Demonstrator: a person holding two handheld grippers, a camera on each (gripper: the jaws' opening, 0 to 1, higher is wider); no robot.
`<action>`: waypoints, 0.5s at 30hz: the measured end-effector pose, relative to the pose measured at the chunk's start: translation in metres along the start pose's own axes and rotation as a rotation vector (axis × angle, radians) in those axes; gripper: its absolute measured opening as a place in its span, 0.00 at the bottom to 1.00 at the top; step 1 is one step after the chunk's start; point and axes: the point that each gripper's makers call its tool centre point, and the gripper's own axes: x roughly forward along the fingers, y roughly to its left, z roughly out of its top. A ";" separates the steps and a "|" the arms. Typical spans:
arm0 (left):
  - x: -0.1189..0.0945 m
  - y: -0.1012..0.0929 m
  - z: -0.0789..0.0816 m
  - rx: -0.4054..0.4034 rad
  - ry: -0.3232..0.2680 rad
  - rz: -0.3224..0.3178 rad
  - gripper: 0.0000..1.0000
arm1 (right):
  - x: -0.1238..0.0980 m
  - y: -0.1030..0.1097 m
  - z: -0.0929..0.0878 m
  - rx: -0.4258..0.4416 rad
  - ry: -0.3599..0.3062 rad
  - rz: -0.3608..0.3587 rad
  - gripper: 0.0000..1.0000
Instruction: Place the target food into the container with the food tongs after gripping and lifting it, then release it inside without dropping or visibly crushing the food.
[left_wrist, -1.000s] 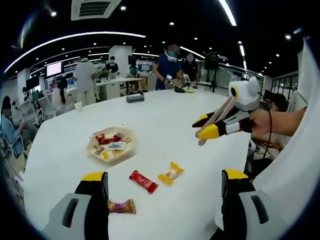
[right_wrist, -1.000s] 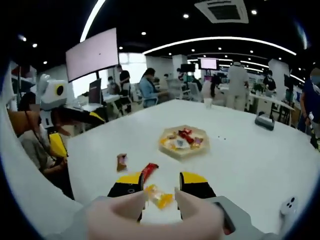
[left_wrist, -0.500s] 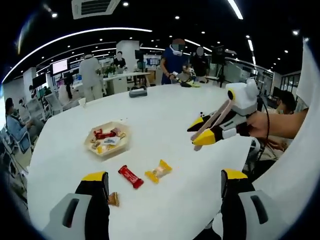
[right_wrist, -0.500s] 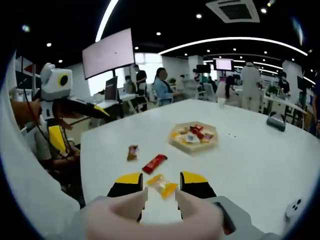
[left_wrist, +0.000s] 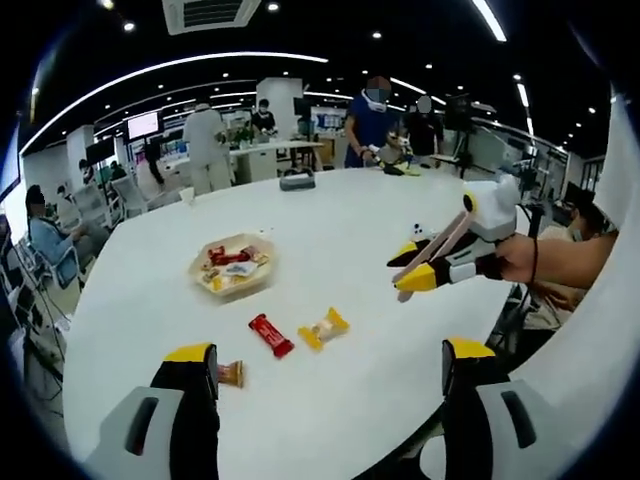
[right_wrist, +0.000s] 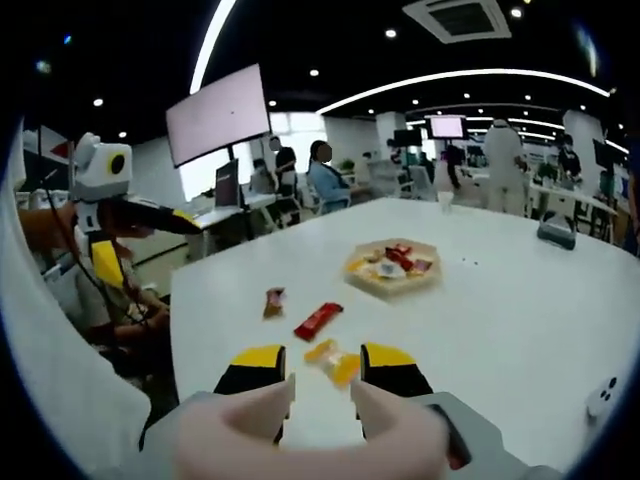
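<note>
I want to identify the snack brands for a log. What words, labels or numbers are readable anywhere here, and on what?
None can be read.
Red snack bar: print too blurred.
Yellow candy packet: no legible print.
Brown wrapper: too small to read.
Packets in the hexagonal tray: too small.
Wall screen: washed out, blank.
Far monitor: blurred.

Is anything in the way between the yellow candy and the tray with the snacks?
Nothing blocks it. The yellow candy lies on the white table before the right gripper. The red bar sits a little aside from the path to the tray.
</note>
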 end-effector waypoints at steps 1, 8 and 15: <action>0.000 0.000 0.000 -0.002 0.002 0.001 0.93 | -0.001 0.002 0.001 0.006 -0.005 0.000 0.29; -0.001 0.002 0.000 -0.001 0.003 0.005 0.93 | 0.000 0.008 -0.003 -0.002 0.002 0.007 0.29; -0.004 0.010 0.001 -0.007 -0.010 0.008 0.93 | 0.006 0.009 -0.001 -0.011 0.012 -0.002 0.29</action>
